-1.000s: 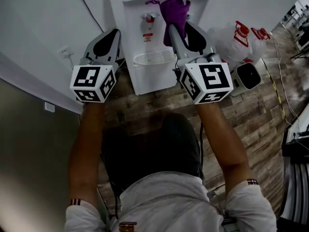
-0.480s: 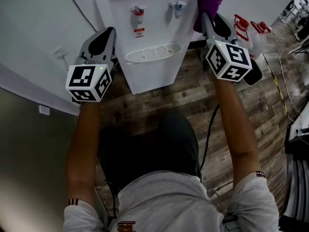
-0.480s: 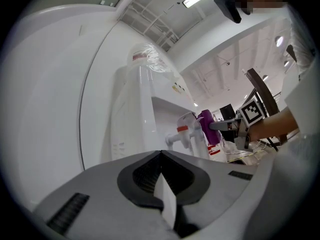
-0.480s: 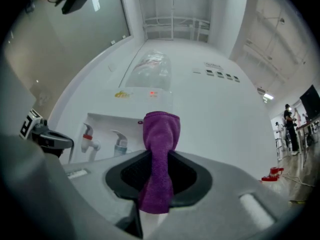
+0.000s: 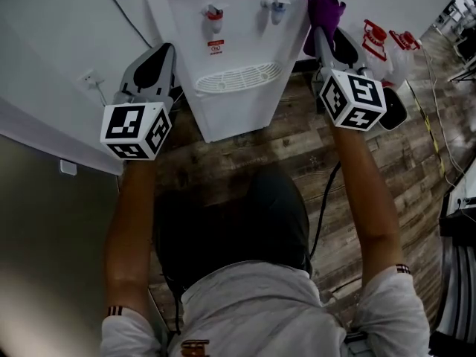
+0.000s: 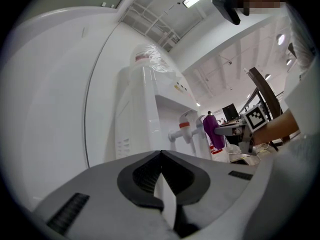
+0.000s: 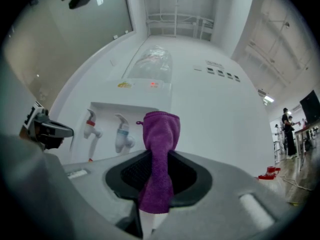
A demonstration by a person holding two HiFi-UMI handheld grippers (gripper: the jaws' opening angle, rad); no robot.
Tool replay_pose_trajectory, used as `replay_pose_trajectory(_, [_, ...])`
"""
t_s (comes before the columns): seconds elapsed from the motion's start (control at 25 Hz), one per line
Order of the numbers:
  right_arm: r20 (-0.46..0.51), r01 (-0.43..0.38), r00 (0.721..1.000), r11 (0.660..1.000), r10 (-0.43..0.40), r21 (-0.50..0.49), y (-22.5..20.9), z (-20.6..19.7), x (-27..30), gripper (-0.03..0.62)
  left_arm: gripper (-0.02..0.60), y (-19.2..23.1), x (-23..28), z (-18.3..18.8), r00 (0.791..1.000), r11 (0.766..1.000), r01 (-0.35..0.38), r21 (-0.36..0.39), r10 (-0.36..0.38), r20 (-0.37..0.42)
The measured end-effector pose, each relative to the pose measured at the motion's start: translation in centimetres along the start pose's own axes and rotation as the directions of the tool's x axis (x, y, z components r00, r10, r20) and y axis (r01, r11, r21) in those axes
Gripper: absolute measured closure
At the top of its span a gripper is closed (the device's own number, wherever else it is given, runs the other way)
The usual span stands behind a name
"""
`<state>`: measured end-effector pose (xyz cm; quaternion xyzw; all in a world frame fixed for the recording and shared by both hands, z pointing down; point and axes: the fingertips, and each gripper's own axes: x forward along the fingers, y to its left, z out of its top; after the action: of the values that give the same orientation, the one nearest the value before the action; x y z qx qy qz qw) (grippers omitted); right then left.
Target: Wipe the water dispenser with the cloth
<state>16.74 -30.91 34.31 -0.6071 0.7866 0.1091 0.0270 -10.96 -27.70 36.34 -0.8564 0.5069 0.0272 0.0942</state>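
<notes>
A white water dispenser [image 5: 230, 58] stands against the wall, with a red tap [image 5: 213, 13], a blue tap [image 5: 274, 6] and a white drip grille [image 5: 238, 78]. My right gripper [image 5: 321, 22] is shut on a purple cloth [image 5: 323, 13] and holds it against the dispenser's right front edge, beside the blue tap. In the right gripper view the cloth [image 7: 159, 154] stands up between the jaws, the taps [image 7: 122, 134] to its left. My left gripper [image 5: 152, 69] hovers left of the dispenser, shut and empty; its own view shows the dispenser's side [image 6: 145, 119].
Clear water jugs with red caps [image 5: 383, 36] stand on the wood floor to the dispenser's right. A wall socket [image 5: 91, 79] with a cable is on the white wall at left. A grey panel [image 5: 44, 244] fills the lower left.
My right gripper swung the cloth from the recess between the taps to the dispenser's right edge. The left gripper has barely moved.
</notes>
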Motion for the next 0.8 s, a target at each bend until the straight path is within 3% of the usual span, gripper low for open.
replay_pose_trajectory(0.32, [0.061,-0.185,0.981,0.983,0.185,-0.004,13.9,-2.0,-3.2,0.496,0.583,0.6,-0.6,-3.1,0.999,0.999,-0.012,-0.038,0.011,-0.039])
replay_pose_trajectory(0.48, [0.080,-0.269,0.961,0.961,0.265,0.057,20.5,-2.5,-2.5,0.496,0.583,1.1,-1.1,-4.0,0.999,0.999,-0.022,-0.045,0.020,-0.043])
replay_pose_trajectory(0.64, [0.114,-0.314,0.946,0.943,0.302,0.107,25.2,-2.4,-0.8,0.496,0.583,1.5,-1.4,-5.0,0.998,0.998,-0.034,-0.046,0.031,-0.050])
replay_pose_trajectory(0.8, [0.108,-0.346,0.936,0.934,0.336,0.093,28.0,-3.1,0.7,0.496,0.583,1.1,-1.5,-5.5,0.998,0.999,-0.024,-0.039,0.021,-0.055])
